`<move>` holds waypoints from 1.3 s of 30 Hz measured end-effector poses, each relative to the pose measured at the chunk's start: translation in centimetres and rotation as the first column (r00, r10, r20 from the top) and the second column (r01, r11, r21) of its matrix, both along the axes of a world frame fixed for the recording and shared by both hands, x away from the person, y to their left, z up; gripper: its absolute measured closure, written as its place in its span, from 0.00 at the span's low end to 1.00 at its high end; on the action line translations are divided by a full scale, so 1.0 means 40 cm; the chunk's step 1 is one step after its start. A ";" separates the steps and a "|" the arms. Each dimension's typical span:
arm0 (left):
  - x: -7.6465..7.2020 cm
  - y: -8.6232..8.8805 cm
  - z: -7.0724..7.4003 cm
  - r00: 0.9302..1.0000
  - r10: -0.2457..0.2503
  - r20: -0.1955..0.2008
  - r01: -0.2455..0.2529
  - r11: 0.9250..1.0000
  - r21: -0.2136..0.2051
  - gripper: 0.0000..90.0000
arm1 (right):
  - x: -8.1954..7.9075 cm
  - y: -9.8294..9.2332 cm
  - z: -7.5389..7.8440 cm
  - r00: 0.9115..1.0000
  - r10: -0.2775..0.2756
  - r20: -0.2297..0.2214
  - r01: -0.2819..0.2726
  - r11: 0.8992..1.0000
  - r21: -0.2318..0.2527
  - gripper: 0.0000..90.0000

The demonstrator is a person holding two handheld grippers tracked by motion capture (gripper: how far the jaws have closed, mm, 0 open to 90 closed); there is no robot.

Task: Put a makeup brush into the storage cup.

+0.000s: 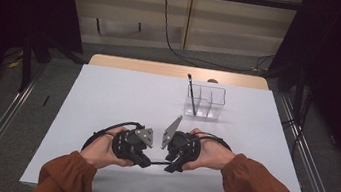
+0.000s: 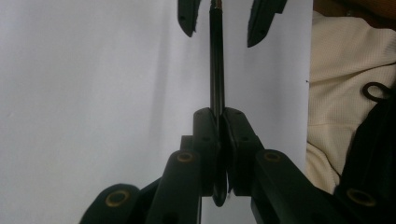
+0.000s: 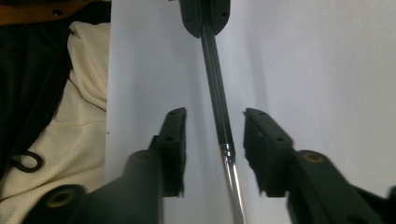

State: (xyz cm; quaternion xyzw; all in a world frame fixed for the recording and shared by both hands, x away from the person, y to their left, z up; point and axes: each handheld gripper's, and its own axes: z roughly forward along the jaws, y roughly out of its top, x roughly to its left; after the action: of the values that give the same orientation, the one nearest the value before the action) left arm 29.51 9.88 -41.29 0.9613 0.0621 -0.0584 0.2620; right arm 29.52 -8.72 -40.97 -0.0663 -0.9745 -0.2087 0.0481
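Left gripper (image 2: 218,135): jaws clamped tight on a dark pen (image 2: 216,70), gripping it near one end; a short stub of the barrel pokes out behind the pads.
Right gripper (image 3: 215,149): jaws parted, standing either side of the pen (image 3: 219,116) without pressing on it; the barrel's silver section runs between the pads with a gap on both sides.
Pen, place: held level just above the white table (image 1: 107,97), spanning from the left gripper (image 1: 142,160) to the right gripper (image 1: 171,166), at the near edge in front of the person.
Step in hand: judged a hand-over or a pull-apart of the pen, with only one gripper carrying it now.
Risk, droop: held at one end alone, the pen could pivot in the left pads and sag, since a round slick barrel gives little purchase.
Risk, mis-close: if the right jaws shut off-centre they may knock the barrel sideways or catch the smooth silver part and slide.
Risk, drop: loosening the left grip before the right has hold would let the pen fall and roll off the near edge toward the person's lap.
Container: clear divided organiser (image 1: 205,102) far on the table, well apart from both grippers.
Contents: one dark pen (image 1: 192,95) leans upright in its left compartment; the other compartments look empty.
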 end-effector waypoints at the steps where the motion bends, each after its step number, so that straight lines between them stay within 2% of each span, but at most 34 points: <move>1: 0.000 0.001 0.000 1.000 -0.010 -0.014 0.010 1.000 -0.004 0.94 | 0.000 -0.001 0.000 1.000 -0.008 0.002 0.008 1.000 -0.001 0.56; 2: -0.001 0.001 0.001 1.000 -0.006 -0.005 0.006 1.000 -0.001 0.94 | 0.001 -0.003 0.000 1.000 -0.015 0.004 0.015 1.000 0.000 0.53; 8: -0.002 0.002 0.001 1.000 0.003 -0.015 -0.003 1.000 -0.005 0.94 | 0.001 -0.011 -0.005 0.999 -0.048 0.012 0.048 0.999 0.018 0.37; 9: 0.001 0.004 0.003 1.000 -0.007 -0.024 0.007 1.000 0.008 0.94 | 0.001 -0.013 -0.006 0.998 -0.056 0.011 0.056 0.998 0.021 0.34; 10: 0.000 0.006 0.004 1.000 0.009 -0.015 -0.009 1.000 -0.001 0.94 | 0.002 -0.015 -0.007 0.998 -0.064 0.011 0.063 0.998 0.024 0.31; 15: 0.003 0.018 0.010 0.999 0.020 -0.024 -0.020 1.000 -0.012 0.94 | 0.006 -0.030 -0.006 0.995 -0.100 0.029 0.098 0.994 0.047 0.17; 22: -0.001 0.032 0.012 0.999 0.033 -0.030 -0.033 0.999 -0.010 0.94 | 0.006 -0.048 0.001 0.991 -0.129 0.043 0.125 0.988 0.087 0.13; 29: -0.001 0.056 0.016 0.998 0.058 -0.027 -0.059 0.998 -0.031 0.94 | 0.006 -0.075 0.004 0.986 -0.162 0.041 0.156 0.981 0.119 0.10; 39: -0.002 0.087 0.019 0.996 0.087 -0.022 -0.088 0.995 -0.051 0.94 | 0.008 -0.113 0.009 0.976 -0.214 0.033 0.205 0.963 0.177 0.07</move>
State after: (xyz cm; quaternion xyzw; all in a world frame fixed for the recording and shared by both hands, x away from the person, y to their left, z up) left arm 29.44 13.35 -40.55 0.9499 0.1054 -0.0579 0.2886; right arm 29.84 -13.24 -40.63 -0.1592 -0.9412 -0.2980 0.0060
